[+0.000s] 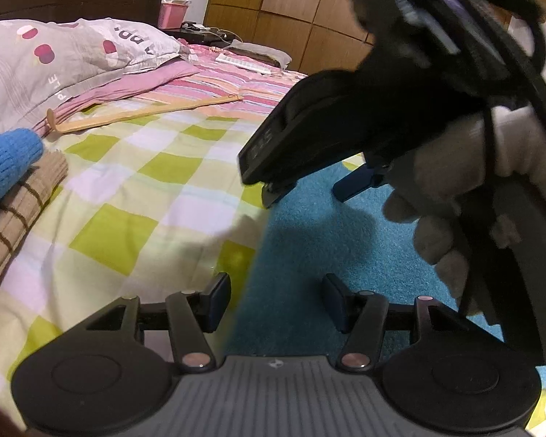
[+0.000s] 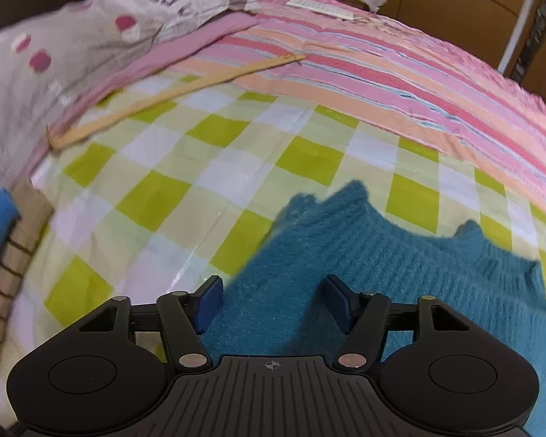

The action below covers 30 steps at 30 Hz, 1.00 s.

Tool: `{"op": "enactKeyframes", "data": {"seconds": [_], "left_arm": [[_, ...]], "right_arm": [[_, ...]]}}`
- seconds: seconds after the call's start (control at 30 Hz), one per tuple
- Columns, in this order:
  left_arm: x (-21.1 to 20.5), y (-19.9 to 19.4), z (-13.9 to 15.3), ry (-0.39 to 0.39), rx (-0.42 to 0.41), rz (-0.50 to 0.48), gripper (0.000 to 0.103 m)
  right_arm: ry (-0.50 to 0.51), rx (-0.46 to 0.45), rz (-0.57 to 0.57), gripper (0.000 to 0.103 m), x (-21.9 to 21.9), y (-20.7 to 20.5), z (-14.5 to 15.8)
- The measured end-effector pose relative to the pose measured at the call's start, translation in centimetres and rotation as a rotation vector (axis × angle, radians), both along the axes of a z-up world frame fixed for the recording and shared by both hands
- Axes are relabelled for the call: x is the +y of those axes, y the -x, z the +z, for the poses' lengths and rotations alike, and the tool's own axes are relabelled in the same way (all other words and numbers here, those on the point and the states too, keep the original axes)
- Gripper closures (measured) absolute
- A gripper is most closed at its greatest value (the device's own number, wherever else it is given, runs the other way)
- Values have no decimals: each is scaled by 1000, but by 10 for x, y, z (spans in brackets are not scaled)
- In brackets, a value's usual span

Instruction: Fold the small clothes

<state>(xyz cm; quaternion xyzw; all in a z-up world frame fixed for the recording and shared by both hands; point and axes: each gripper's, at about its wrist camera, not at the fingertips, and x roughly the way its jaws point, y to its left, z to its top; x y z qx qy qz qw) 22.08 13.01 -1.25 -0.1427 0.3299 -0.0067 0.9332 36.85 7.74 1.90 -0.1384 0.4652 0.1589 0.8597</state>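
A teal knit sweater lies on the green checked sheet; it also shows in the right wrist view, with its ribbed edge rumpled at the far side. My left gripper is open and empty, just above the sweater's left edge. My right gripper is open and empty over the sweater. In the left wrist view the right gripper hangs above the sweater, held by a grey-gloved hand, fingers spread.
A folded brown striped garment with a blue knit piece on it lies at the left. A wooden stick lies across the sheet. Grey patterned pillow and pink striped blanket lie beyond. Wooden wardrobe behind.
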Motion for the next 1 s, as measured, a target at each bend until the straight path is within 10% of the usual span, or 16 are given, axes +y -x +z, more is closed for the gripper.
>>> {"op": "enactKeyframes", "data": {"seconds": [0.3, 0.7, 1.0], "left_arm": [[2, 3, -2, 9, 1, 8, 37], [7, 28, -3, 52, -33, 66, 31], [18, 37, -6, 146, -77, 70, 24]], "right_arm": [[175, -45, 79, 30, 25, 3, -21], [126, -61, 84, 70, 3, 12, -3], [-1, -40, 43, 81, -23, 12, 13]]}}
